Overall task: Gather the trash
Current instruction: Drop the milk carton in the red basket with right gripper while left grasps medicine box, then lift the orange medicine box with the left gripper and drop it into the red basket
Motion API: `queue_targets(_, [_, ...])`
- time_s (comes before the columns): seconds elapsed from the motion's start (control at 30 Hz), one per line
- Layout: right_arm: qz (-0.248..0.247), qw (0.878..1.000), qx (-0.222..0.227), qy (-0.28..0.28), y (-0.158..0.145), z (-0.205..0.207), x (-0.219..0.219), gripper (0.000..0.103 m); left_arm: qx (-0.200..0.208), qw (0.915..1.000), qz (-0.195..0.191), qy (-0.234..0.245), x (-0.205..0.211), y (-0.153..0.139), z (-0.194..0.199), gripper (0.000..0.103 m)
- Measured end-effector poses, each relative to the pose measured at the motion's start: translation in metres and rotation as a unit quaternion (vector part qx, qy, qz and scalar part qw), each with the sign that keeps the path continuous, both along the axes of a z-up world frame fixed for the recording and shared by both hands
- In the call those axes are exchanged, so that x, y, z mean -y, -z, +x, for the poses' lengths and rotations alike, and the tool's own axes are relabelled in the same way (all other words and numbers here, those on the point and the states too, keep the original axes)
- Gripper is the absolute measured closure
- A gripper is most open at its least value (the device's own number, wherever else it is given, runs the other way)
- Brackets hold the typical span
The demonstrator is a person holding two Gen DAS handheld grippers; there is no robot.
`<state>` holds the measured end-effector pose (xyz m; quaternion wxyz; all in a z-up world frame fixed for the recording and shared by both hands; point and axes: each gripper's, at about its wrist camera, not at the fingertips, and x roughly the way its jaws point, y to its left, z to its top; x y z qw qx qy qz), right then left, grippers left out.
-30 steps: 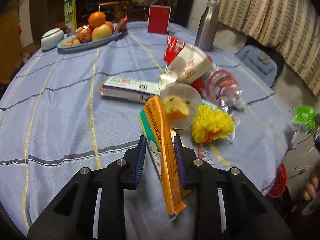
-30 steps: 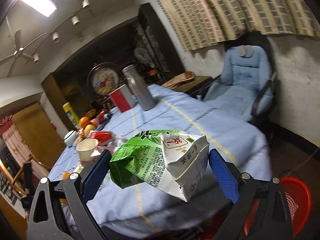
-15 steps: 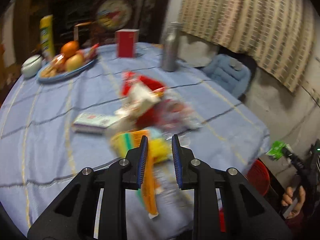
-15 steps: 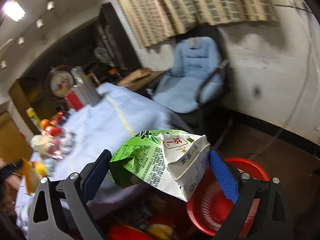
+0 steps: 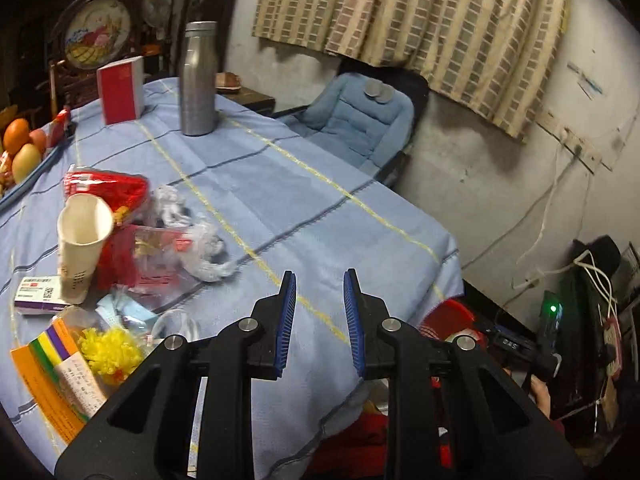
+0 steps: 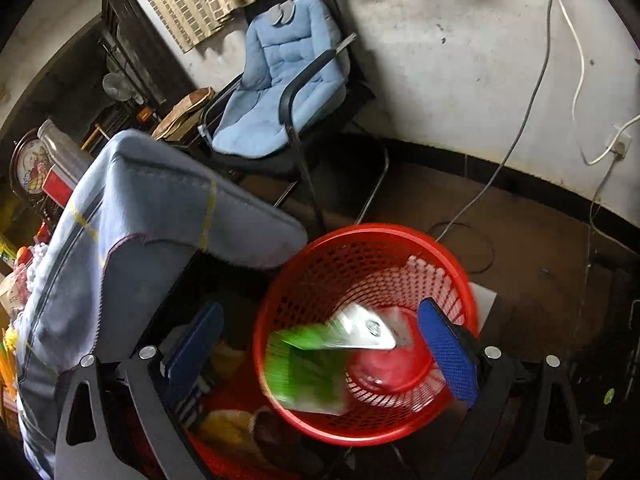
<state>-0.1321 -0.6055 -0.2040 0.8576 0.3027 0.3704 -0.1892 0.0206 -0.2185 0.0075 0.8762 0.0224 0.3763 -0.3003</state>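
A lived-in home: clothed dining table (image 5: pixel 280 184), padded chair (image 6: pixel 276 76), curtained window (image 5: pixel 420 12).

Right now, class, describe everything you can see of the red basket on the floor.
The red basket is round, of openwork plastic lattice with a solid rim and a small solid base. It stands upright on the dark floor beside the cloth-covered table. A blurred green and white carton lies in it, tilted. The right gripper hovers above, jaws wide.

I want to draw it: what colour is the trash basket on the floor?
Red, with a mesh wall: the trash basket shows best in the right wrist view.
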Motion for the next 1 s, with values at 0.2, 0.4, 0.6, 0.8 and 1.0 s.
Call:
queue_targets(0.2, [0.019,1.0,0.004,-0.004,0.01,0.004,0.002,0.007,-0.009,0.9952,0.03,-0.093,-0.06,0.01,0.011,0.059])
queue_targets(0.4, [0.022,1.0,0.007,-0.018,0.006,0.016,-0.006,0.007,-0.022,0.9702,0.061,-0.234,-0.141,0.026,0.014,0.023])
queue_targets(0.6, [0.013,0.999,0.017,-0.03,-0.005,0.016,-0.01,0.007,-0.021,0.9629,0.106,-0.247,-0.148,0.04,0.006,0.021])
queue_targets(0.8, [0.016,0.999,0.021,-0.038,-0.007,0.018,-0.013,0.007,0.029,0.9483,0.136,-0.286,-0.163,0.036,-0.007,0.007])
queue_targets(1.0, [0.013,0.999,0.029,-0.044,-0.013,0.017,-0.016,0.007,-0.042,0.9562,0.126,-0.261,-0.16,0.063,0.003,0.007])
